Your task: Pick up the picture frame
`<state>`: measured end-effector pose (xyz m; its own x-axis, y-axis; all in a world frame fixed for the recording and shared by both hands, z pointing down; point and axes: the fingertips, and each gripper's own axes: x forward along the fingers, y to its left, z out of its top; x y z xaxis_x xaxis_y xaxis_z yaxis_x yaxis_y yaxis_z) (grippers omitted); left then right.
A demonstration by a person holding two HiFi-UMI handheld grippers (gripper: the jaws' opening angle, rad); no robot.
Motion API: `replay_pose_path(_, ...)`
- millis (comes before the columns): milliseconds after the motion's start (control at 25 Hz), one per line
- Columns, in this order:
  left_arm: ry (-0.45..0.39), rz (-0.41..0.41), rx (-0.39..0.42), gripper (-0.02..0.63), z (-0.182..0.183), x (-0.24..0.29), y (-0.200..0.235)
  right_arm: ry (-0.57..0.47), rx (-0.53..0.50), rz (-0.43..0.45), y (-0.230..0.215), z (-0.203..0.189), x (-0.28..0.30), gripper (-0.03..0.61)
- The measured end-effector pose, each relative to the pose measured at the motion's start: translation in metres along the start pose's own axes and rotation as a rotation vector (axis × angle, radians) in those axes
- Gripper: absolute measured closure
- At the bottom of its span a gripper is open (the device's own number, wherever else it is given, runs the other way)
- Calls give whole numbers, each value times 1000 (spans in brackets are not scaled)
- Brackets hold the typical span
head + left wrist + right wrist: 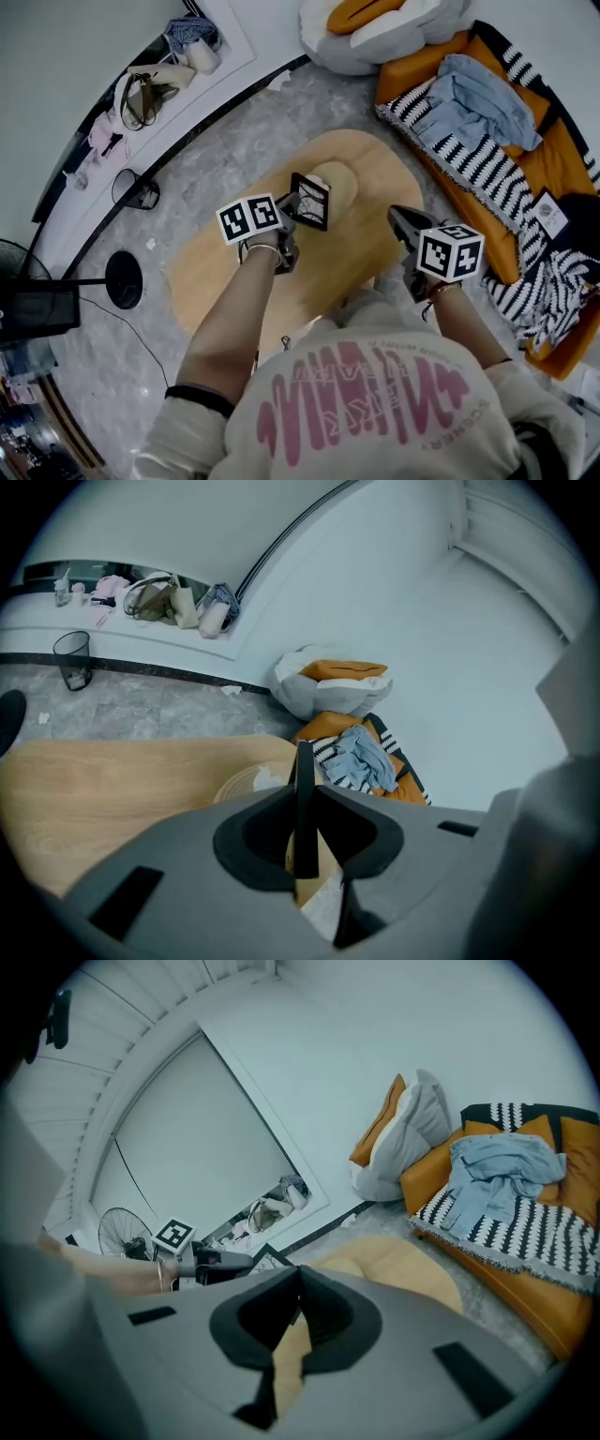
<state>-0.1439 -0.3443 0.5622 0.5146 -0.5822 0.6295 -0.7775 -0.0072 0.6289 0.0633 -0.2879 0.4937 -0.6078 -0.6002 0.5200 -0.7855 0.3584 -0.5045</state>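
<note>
1. My left gripper (302, 799) gripped the black picture frame (311, 201) by one edge, with the pads pressed on either side of that thin edge.
2. My right gripper (298, 1288) was closed, its jaws meeting with nothing between them. It was held over the near right edge of the oval wooden table (216, 272).
3. The frame sat tilted in the left grip over the middle of the table, above a pale round shape (333, 183) on the tabletop. I could not tell whether frame and shape touched.
4. To the right of the table stood an orange sofa (487, 246) draped with a black-and-white striped blanket (469, 164). A crumpled pale blue garment (487, 98) lay on top.
5. Past the far end of the table, white and orange cushions (375, 33) were heaped on the grey floor.
6. To the left of the table stood the round black base of a fan (122, 278), and farther left a wire bin (138, 190) near the wall.
</note>
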Motion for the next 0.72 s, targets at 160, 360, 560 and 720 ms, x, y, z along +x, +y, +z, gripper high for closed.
replay_pose_path(160,-66,-40,-16,543,11,-28,-10,-30,-32,8,23,6,-10,573)
replay_pose_path(360,-150,-96,-20,543,24,-70,-27,-84,-98,24,60,24,-22,574)
replay_pose_path(560,-227,-150,-5,543,33,-113,-47,-122,-195,39,100,37,-35,573)
replay_pose_path(720,-296,-202,-17,543,36,-144,-66,-152,-240,66,127,42,-46,574)
